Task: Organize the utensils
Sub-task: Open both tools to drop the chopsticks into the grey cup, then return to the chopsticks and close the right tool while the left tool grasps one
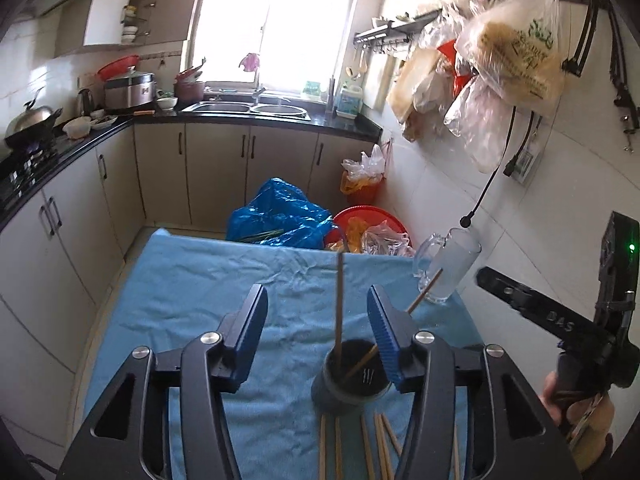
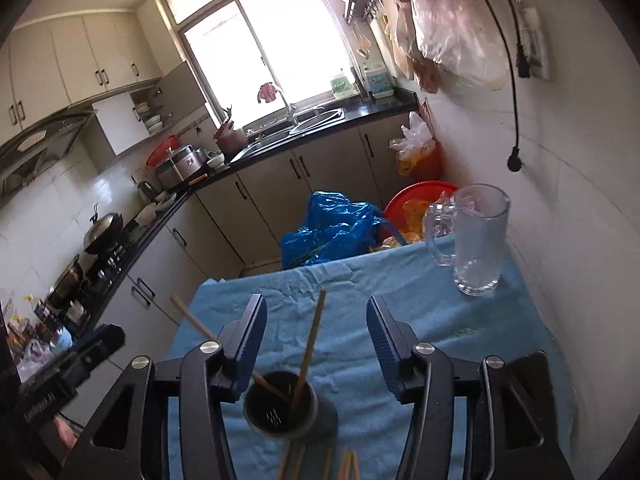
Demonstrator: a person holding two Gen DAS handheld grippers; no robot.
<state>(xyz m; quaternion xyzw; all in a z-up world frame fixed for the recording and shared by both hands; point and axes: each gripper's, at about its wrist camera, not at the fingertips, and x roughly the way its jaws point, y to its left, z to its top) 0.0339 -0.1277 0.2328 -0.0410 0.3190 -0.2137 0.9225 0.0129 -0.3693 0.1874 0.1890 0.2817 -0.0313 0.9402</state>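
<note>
Left gripper (image 1: 318,336): jaws standing open, gripping nothing.
Right gripper (image 2: 316,336): jaws standing open, empty.
Chopsticks (image 1: 339,312): two leaning in dark cup (image 1: 352,384); others lying loose (image 1: 366,444) on blue cloth (image 1: 200,280).
Risk: a finger is likely knocking the leaning sticks, tipping the cup.
Views: left is showing a stick crossing the glass mug (image 1: 448,268); right is showing the mug (image 2: 478,240) standing well apart.

Blown-out window (image 1: 276,24) backlight; fisheye-warped, dark corners.

Both wrist views look steeply down, close over the shared blue cloth (image 1: 192,280).
</note>
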